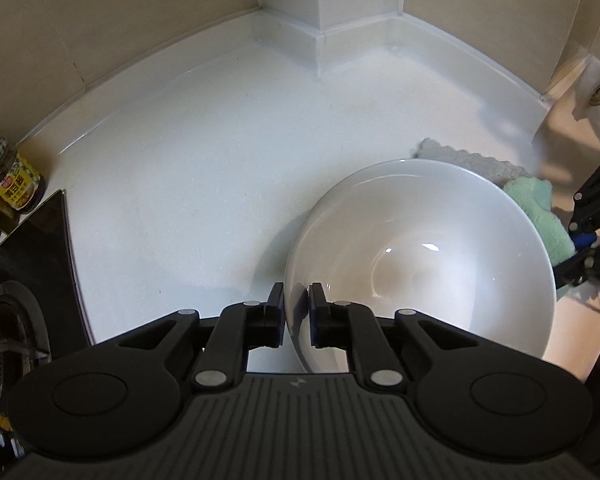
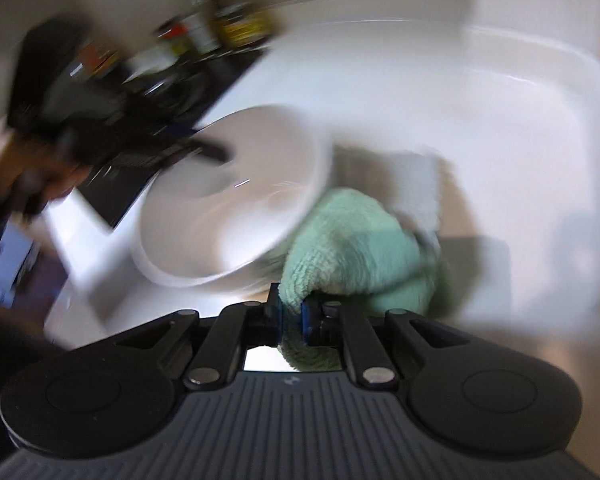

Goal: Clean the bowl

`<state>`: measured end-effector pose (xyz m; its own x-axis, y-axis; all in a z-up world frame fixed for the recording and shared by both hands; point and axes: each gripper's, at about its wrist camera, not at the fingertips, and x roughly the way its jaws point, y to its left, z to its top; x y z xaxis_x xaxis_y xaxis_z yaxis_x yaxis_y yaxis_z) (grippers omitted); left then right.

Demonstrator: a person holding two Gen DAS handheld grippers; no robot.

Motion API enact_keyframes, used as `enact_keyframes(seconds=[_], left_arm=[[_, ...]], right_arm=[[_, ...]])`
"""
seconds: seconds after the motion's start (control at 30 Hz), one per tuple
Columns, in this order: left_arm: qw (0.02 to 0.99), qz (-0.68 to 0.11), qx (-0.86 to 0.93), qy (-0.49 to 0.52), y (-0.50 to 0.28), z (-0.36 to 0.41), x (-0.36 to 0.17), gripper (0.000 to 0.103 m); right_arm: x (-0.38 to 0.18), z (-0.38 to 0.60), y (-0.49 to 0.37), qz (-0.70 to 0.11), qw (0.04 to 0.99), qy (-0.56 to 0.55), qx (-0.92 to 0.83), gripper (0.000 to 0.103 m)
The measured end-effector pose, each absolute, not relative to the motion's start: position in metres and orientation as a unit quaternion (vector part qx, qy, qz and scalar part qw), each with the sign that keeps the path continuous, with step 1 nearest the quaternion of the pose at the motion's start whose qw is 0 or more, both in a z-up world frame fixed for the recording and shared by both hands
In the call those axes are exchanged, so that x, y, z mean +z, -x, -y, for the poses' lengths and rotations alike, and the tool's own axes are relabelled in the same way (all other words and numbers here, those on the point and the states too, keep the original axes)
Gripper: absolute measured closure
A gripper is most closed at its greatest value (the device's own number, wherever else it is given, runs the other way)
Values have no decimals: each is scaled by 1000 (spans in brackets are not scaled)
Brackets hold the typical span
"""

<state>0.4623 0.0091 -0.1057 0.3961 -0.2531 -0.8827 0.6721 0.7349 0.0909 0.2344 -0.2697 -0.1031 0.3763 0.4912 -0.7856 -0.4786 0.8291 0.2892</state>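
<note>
Bowl [image 1: 420, 264], white, sits on the counter [image 1: 200, 184]; your left gripper [image 1: 296, 320] pinches its near rim. Your right gripper [image 2: 290, 316] clamps a green cloth [image 2: 356, 248] just right. Hard wiping could twist the rim free.

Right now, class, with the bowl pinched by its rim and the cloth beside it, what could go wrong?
1. The left gripper holds the white bowl by the rim alone; wiping pressure might twist it loose.
2. The green cloth, clamped in the right gripper, sits outside the bowl and could miss the inside.
</note>
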Motion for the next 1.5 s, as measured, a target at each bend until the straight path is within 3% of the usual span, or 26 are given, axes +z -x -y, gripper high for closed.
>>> enact_keyframes(seconds=[0.1,0.23,0.67,0.77,0.83,1.0,1.1,1.13,1.3,1.4,1.43,1.5], left_arm=[[800,-470,-296,-228,-460,-11,-105,91],[792,-466,-316,-237,-475,-6,-104,80],[781,-482,-307,-251,-455,16,-112,90],[780,-483,-309,-250,-446,15,-114,89],[779,-480,-316,-252,-449,15,-113,79],[777,-467,-332,-262,-465,32,-109,78],[769,-464,-344,-276,-467,47,-115,82],[768,-464,-344,-277,-466,51,-116,88],[767,-463,-342,-284,-460,60,-119,89],[761,-463,-346,-292,-455,62,-120,88],[762,-461,-349,-291,-457,60,-117,81],[766,-458,-351,-282,-464,66,-116,78]], right_arm=[[-101,256,-231,-465,831,28,304,96],[-97,253,-233,-461,835,29,300,96],[-99,246,-238,-456,851,42,256,96],[-97,251,-242,-454,854,44,250,96],[-97,252,-243,-457,851,48,256,96],[-93,245,-234,-467,832,70,291,96],[-84,236,-229,-473,818,80,316,96],[-81,233,-227,-474,814,82,324,96],[-73,245,-230,-476,819,27,319,96],[-77,249,-232,-480,821,17,309,96],[-77,250,-232,-481,821,15,308,96],[-77,250,-233,-484,819,8,308,96]])
